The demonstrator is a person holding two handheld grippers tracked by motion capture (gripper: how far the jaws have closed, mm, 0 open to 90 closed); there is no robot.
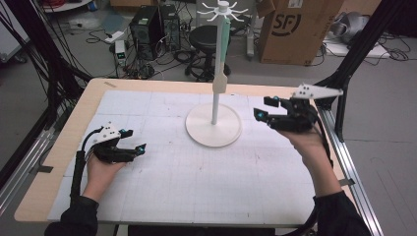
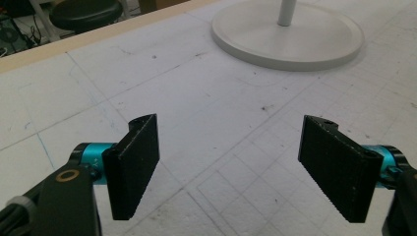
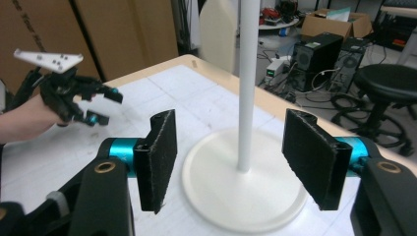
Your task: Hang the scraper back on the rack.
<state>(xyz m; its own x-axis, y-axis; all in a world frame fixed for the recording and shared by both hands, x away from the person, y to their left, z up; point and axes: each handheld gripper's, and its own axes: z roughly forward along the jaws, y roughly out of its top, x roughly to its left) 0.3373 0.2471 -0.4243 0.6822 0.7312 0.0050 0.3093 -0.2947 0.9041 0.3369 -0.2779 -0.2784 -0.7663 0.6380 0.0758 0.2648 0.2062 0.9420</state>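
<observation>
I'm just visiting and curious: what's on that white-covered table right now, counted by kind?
White stand with a round base and pole: 1
Hand-held black grippers: 2, the left gripper and the right gripper, both open and holding nothing
White gridded sheet covering the table: 1
Total: 4

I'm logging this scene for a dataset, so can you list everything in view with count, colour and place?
stand: one, white, round base and tall pole, table centre
table: one, wood edge, white gridded mat
stool: one, black, floor behind table
computer towers: two, black, floor, back left
cardboard box: one, brown, floor, back right
left gripper: one, black, open, table left
right gripper: one, black, open, facing the stand
</observation>
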